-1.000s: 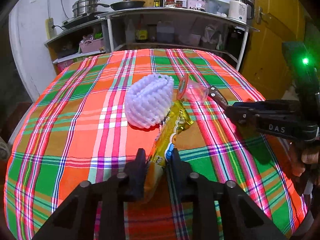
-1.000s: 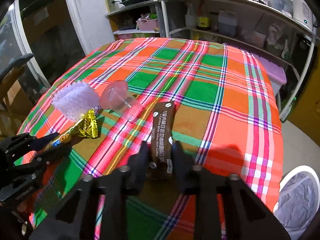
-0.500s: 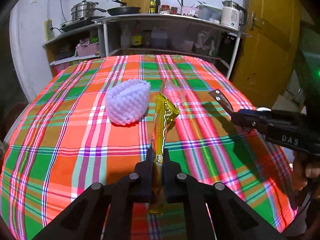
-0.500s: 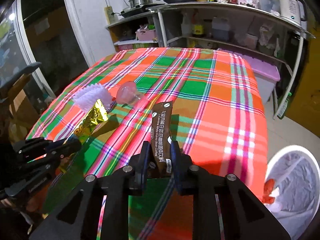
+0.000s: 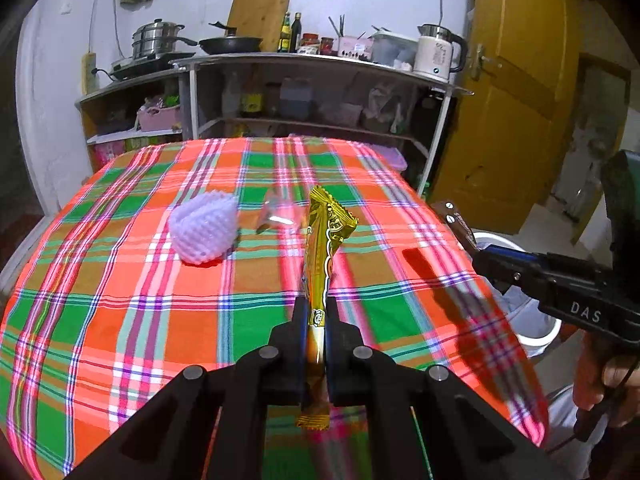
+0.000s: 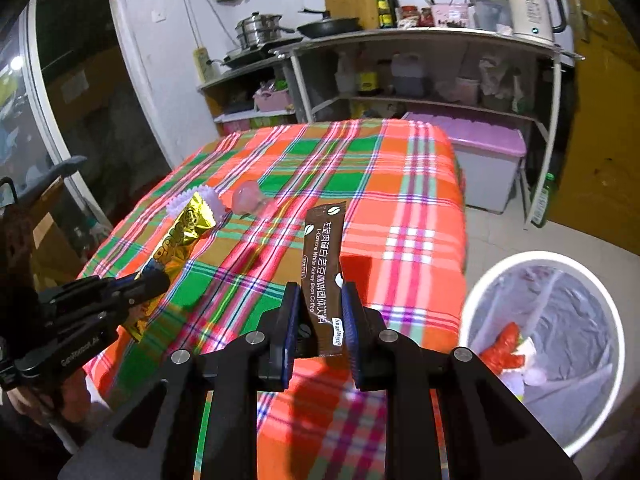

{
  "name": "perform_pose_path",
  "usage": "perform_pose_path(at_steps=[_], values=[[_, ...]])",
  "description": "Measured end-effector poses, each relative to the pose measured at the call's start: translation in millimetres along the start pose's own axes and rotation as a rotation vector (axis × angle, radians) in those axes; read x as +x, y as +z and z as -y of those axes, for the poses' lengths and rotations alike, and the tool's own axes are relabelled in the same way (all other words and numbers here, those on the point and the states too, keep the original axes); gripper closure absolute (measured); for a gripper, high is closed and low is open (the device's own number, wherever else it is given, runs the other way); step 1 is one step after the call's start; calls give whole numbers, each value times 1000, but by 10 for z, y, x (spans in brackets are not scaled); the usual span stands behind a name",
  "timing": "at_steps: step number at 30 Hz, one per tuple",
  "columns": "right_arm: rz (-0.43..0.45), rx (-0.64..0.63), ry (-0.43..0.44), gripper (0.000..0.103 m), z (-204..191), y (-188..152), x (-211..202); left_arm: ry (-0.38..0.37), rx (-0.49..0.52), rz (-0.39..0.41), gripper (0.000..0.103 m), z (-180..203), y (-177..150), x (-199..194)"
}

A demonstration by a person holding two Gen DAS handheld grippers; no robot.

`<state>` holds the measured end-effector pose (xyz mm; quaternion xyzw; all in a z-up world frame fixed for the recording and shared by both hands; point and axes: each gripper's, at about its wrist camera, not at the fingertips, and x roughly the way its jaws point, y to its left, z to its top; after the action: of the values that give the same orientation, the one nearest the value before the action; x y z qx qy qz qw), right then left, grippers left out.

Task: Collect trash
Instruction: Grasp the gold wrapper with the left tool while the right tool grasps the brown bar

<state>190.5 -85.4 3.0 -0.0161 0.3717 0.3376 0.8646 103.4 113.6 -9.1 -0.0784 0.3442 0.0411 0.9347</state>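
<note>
left claw is pinched on the gold wrapper, gripping near its lower end so most of it sticks up and fwd, clear of the surface. right claw is clamped on the brown sachet, pads on its long edges near the bottom, rest standing upright above the plaid cloth. both look light, thin and crinkly, w/ slick foil faces, so a firm squeeze across the flat is prob enough and there's little to break; the free ends will flop and could catch air or slip if swung fast. white bin w/ a liner sits on the floor just off the surface's edge on the right side, some red scrap already inside. still lying on the cloth: white foam net, soft and springy, easy to squash anywhere, and beside it a clear pinkish cup on its side, blurred; thin plastic prob, likely to roll or crack, so best taken by the rim. task looks partway: two bits in hand, two left.
</note>
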Motion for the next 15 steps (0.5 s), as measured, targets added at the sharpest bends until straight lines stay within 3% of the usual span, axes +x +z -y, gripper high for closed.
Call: perform_pose_path(at_steps=[15], values=[[87, 40, -36, 81, 228, -175, -659, -69, 60, 43, 96, 674, 32, -272]])
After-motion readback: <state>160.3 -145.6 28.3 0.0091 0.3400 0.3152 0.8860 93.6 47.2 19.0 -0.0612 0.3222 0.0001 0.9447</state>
